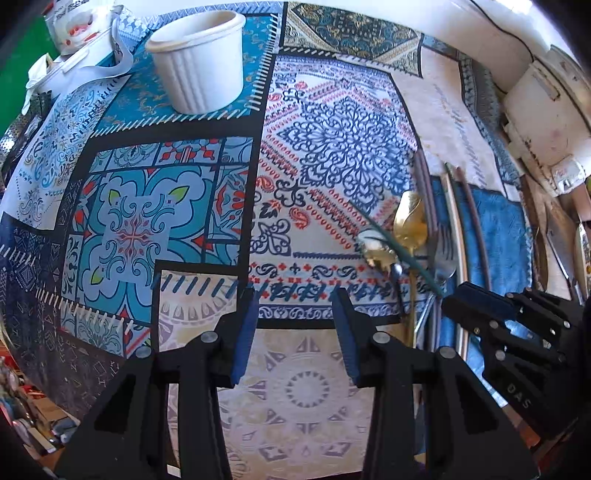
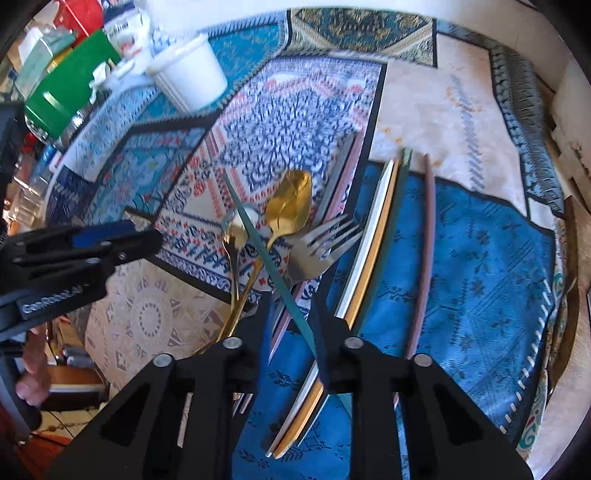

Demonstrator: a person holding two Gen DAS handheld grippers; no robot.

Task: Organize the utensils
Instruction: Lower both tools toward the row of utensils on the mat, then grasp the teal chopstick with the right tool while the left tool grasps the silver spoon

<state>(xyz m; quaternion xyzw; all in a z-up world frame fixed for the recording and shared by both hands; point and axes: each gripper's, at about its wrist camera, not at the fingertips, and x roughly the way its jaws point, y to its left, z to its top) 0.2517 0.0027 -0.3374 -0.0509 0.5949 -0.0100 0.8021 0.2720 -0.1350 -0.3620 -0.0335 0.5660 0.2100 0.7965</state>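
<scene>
A heap of utensils lies on the patchwork tablecloth [image 1: 332, 147]: a gold spoon [image 2: 291, 203], a smaller gold spoon [image 2: 234, 232], a silver fork [image 2: 317, 247] and several chopsticks [image 2: 373, 240]. A teal chopstick [image 2: 255, 240] crosses the spoons and runs between the jaws of my right gripper [image 2: 290, 299]. It lies against the right finger, and a gap shows on the other side. My left gripper [image 1: 295, 295] hangs open over bare cloth left of the heap, holding nothing. The white ribbed cup [image 1: 199, 59] stands upright at the far side.
White food containers [image 1: 74, 33] sit behind the cup. A green box [image 2: 62, 96] and clutter crowd the table's left edge. A person's hand [image 2: 33, 369] grips the left tool. A brown chopstick [image 2: 424, 240] lies apart on the blue cloth patch.
</scene>
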